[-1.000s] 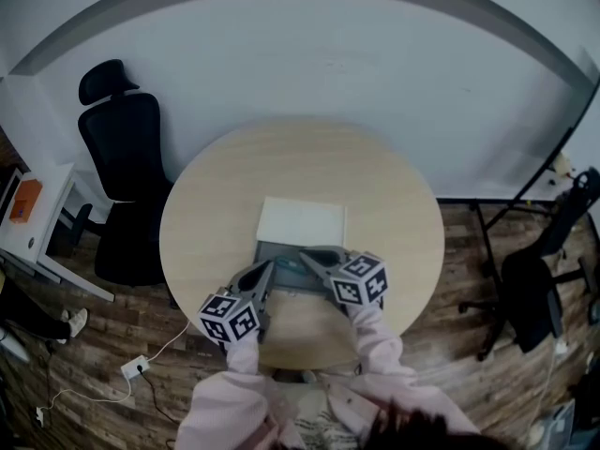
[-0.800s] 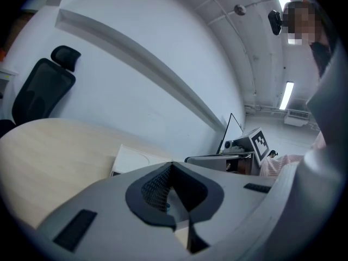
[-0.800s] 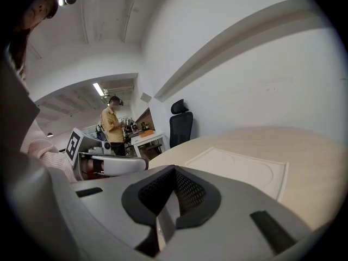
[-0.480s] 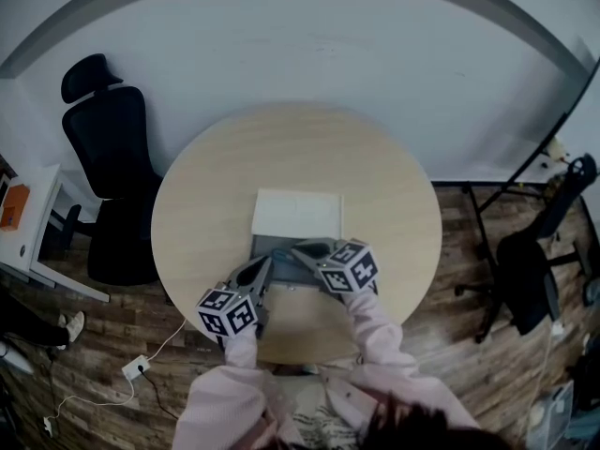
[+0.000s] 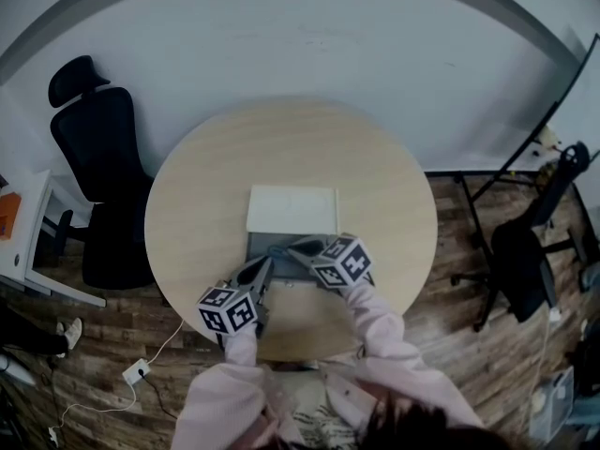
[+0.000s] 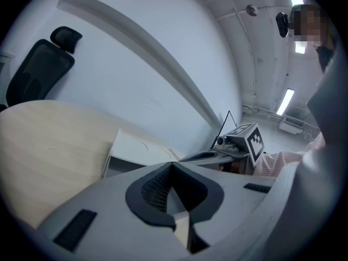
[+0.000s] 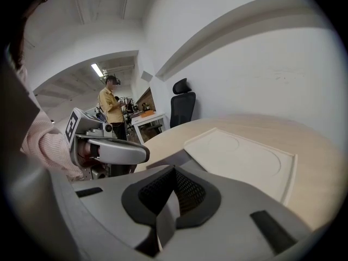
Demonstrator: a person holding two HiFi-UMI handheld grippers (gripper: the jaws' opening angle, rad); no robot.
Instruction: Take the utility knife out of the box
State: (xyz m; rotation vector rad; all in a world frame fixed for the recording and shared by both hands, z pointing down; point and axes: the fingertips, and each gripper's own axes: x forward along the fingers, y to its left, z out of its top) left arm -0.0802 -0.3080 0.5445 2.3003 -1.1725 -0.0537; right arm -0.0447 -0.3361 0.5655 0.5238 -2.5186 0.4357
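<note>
Currently, the open cardboard box, a flat white lid (image 5: 292, 209) folded back from a shallow grey tray (image 5: 265, 245), lies on the round pale wooden table (image 5: 197, 195). The left gripper (image 5: 268, 266) and right gripper (image 5: 294, 247) hover at the tray's near edge. Both have their jaws pressed together with nothing between them. The utility knife is presumably in the tray, but no view resolves it. Risk: closed jaws cannot straddle the knife and may push it aside or shift the box.

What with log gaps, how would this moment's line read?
box: open on table | left gripper: shut, empty | right gripper: shut, empty | both at box
</note>
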